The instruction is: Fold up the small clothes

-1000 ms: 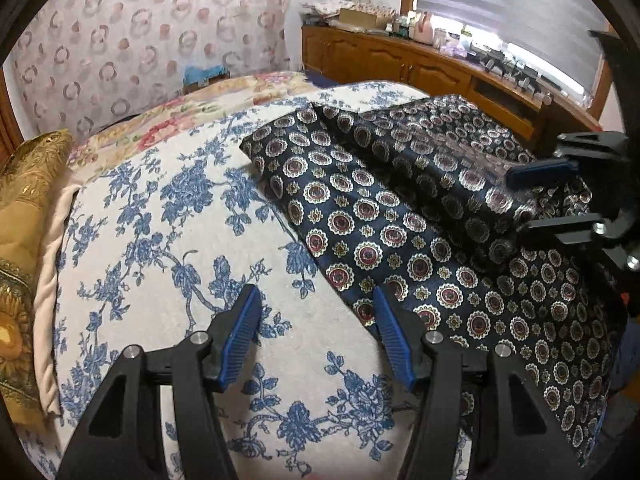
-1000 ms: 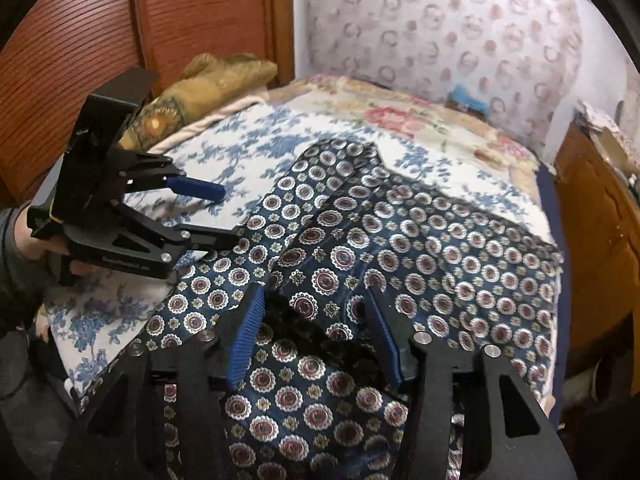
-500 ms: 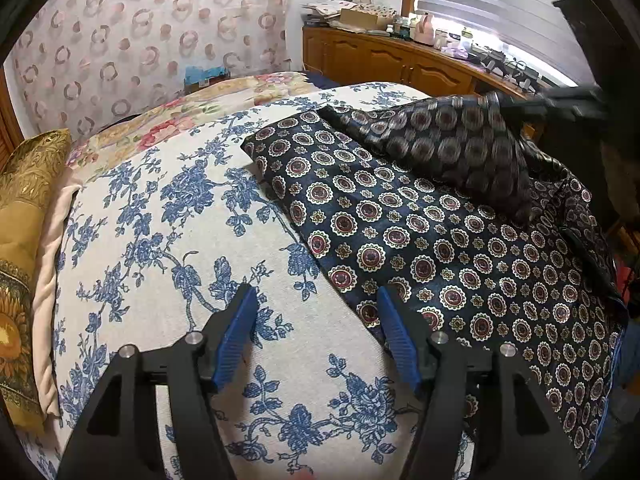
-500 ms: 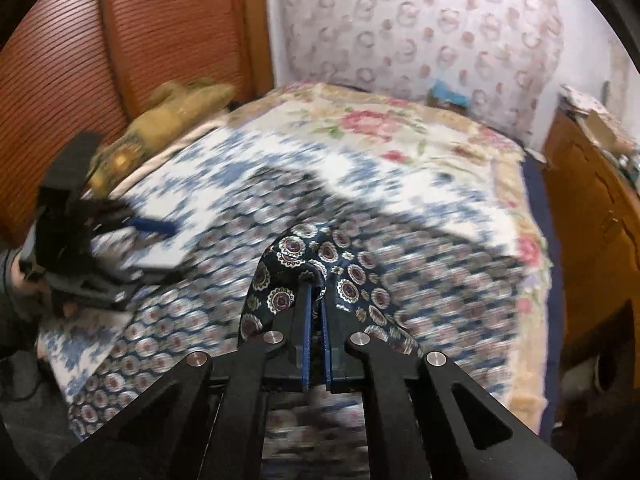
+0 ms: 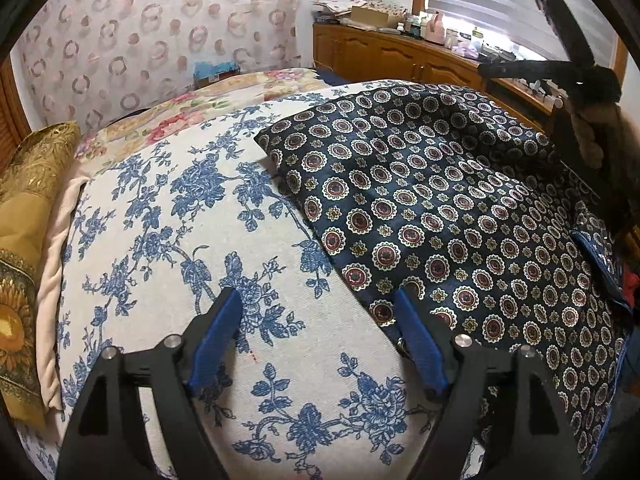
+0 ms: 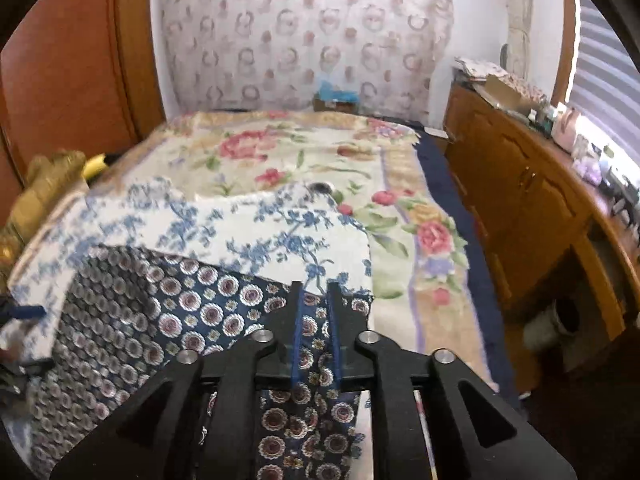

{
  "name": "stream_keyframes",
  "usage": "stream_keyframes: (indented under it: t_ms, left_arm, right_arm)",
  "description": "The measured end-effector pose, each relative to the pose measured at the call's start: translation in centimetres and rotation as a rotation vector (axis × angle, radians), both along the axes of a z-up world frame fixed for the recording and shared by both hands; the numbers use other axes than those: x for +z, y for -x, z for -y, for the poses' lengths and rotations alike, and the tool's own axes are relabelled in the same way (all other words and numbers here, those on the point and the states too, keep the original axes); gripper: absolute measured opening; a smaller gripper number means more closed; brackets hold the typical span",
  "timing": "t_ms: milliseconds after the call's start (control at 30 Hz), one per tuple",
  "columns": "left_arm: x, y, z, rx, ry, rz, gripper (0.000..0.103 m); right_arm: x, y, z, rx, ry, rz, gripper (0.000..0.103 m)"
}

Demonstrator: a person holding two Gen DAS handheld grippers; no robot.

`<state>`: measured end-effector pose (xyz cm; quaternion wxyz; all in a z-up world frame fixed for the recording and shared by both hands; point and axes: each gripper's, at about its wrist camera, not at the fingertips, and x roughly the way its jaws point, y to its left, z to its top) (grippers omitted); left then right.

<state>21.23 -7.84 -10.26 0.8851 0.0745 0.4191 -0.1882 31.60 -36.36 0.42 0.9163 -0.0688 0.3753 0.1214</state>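
Spread flat on the bed point(image 5: 168, 216), a silky navy medallion-print garment point(image 5: 440, 216) passes between the right tool's point(image 6: 316, 292) opening jaws; the left tool point(image 5: 316, 308), empty, is opening beside its edge.

At the bottom of each wrist view, the left gripper point(image 5: 318, 330) and right gripper point(image 6: 316, 312) are matte black plastic frames with triangular cut-outs, round silver screw heads at the joints, and narrow fingers point(image 5: 216, 332) lined with ribbed blue rubber pads

Left gripper point(image 5: 316, 312) jaws opening wide, right gripper point(image 6: 316, 292) jaws narrow, opening.
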Motion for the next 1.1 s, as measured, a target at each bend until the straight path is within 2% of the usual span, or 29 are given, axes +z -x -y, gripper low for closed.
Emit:
stream_keyframes:
  t_ms: [67,133,200,333,433,567,600,667,700,800,900,1033,1100]
  left_arm:
    - [-0.1,-0.1,-0.1,0.001,0.001,-0.001,0.081]
    - [-0.1,-0.1,-0.1,0.003,-0.001,-0.002,0.082]
    - [-0.1,-0.1,-0.1,0.005,-0.002,-0.003,0.084]
    - [-0.2,-0.3,-0.2,0.007,-0.003,-0.003,0.084]
    - [-0.2,-0.3,-0.2,0.008,-0.002,-0.003,0.084]
    - [-0.2,-0.3,-0.3,0.011,-0.001,-0.002,0.084]
    - [-0.2,-0.3,-0.3,0.011,-0.002,-0.002,0.084]
    - [-0.2,-0.3,-0.4,0.01,-0.003,-0.001,0.084]
    - [-0.2,-0.3,-0.4,0.01,-0.002,-0.002,0.084]
    - [-0.2,-0.1,-0.6,0.012,0.003,-0.001,0.084]
    - [0.2,0.5,-1.0,0.019,0.045,-0.001,0.084]
    - [0.9,1.9,-0.9,0.015,0.054,0.017,0.084]
    - [1.3,2.6,-0.8,0.01,0.061,0.024,0.084]
  right_arm:
    - [0.1,0.5,-0.2,0.021,-0.012,-0.007,0.031]
    - [-0.3,1.1,-0.8,0.057,-0.028,-0.043,0.034]
    - [-1.1,1.3,-1.8,0.102,-0.024,-0.098,0.035]
    - [-2.8,0.4,-2.7,0.118,-0.02,-0.168,0.035]
    - [-3.7,-1.1,-1.9,0.093,-0.095,-0.242,0.035]
    - [-3.5,-2.2,-1.2,0.099,-0.181,-0.26,0.035]
    - [-3.5,-2.4,-1.3,0.106,-0.19,-0.265,0.032]
    - [-3.4,-2.7,-1.5,0.133,-0.196,-0.272,0.007]
    - [-3.3,-2.7,-1.7,0.154,-0.193,-0.27,0.004]
    - [-2.5,-2.7,-2.1,0.168,-0.143,-0.205,0.0]
    - [-1.6,-3.1,-1.4,0.132,-0.104,-0.135,0.0]
    - [-1.6,-3.4,-0.1,0.073,-0.054,-0.098,0.001]
    - [-1.7,-3.0,0.2,0.036,0.002,-0.092,0.002]
